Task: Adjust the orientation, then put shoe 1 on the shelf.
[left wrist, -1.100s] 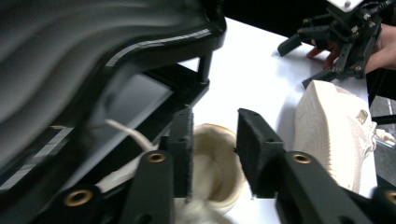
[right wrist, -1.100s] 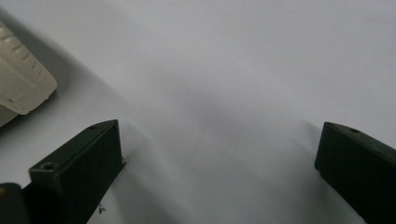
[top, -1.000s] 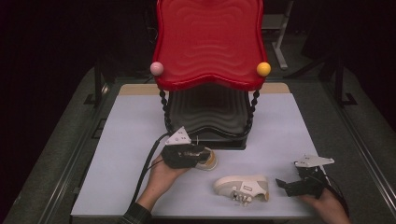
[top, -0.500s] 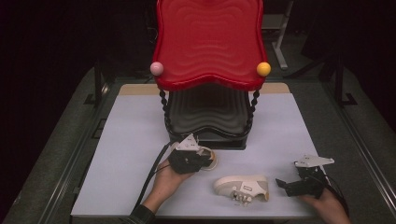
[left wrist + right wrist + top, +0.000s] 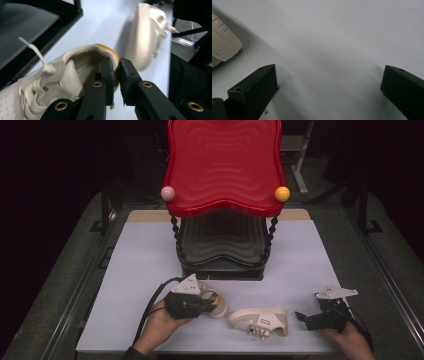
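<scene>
Left gripper view: shoe [image 5: 62, 75] heel pinched in left tool [image 5: 117, 72] (clamped).

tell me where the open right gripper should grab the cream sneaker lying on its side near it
Probably the heel collar of the cream sneaker, as the left gripper has done on the other sneaker. It lies on its side on the white table, sole away from the person. The right gripper could come level from the right, one jaw inside the opening.

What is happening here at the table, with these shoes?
A person works with two handheld grippers. The left gripper has just closed its jaws on the heel collar of one cream shoe, in front of the red-topped stand. The second shoe lies on its side on the table. The right gripper rests open beside it.
</scene>
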`<act>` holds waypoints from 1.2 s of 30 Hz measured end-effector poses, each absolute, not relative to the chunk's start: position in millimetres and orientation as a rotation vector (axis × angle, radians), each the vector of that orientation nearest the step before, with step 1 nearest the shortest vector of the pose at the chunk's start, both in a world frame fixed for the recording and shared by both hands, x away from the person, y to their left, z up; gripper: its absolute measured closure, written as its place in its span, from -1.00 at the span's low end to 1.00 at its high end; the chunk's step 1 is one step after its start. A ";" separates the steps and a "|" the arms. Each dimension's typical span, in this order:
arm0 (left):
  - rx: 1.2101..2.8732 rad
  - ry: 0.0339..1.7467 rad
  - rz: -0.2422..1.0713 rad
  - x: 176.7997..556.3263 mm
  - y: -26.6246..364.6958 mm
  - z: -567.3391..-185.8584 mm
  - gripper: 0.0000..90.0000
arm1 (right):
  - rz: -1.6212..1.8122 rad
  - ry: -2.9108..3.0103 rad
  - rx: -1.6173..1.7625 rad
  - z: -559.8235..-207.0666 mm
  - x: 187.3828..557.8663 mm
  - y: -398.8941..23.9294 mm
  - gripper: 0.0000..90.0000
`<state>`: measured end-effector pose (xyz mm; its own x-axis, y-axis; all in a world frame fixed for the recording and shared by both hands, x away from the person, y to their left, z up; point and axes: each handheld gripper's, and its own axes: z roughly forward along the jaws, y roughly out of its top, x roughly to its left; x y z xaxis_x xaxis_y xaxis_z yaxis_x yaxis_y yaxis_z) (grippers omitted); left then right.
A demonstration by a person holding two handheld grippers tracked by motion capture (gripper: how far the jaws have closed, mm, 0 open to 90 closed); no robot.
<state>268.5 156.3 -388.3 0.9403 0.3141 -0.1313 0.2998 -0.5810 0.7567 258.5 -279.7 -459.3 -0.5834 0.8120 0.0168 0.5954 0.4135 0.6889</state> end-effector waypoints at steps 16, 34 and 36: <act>2.240 0.410 -0.062 249.3 158.2 -399.6 0.66 | 0.950 2.355 1.217 -459.2 258.5 -279.7 -1.00; 2.235 0.464 -0.028 250.1 134.3 -419.5 0.55 | 0.950 2.355 1.217 -459.1 258.5 -279.7 -1.00; 2.245 0.457 -0.023 249.6 134.1 -418.4 0.59 | 0.950 2.355 1.217 -459.1 258.5 -279.7 -1.00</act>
<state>249.6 134.1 -418.4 0.9337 0.3173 -0.1661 0.3321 -0.5934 0.7332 258.5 -279.7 -459.1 -0.5836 0.8119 0.0161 0.5959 0.4147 0.6877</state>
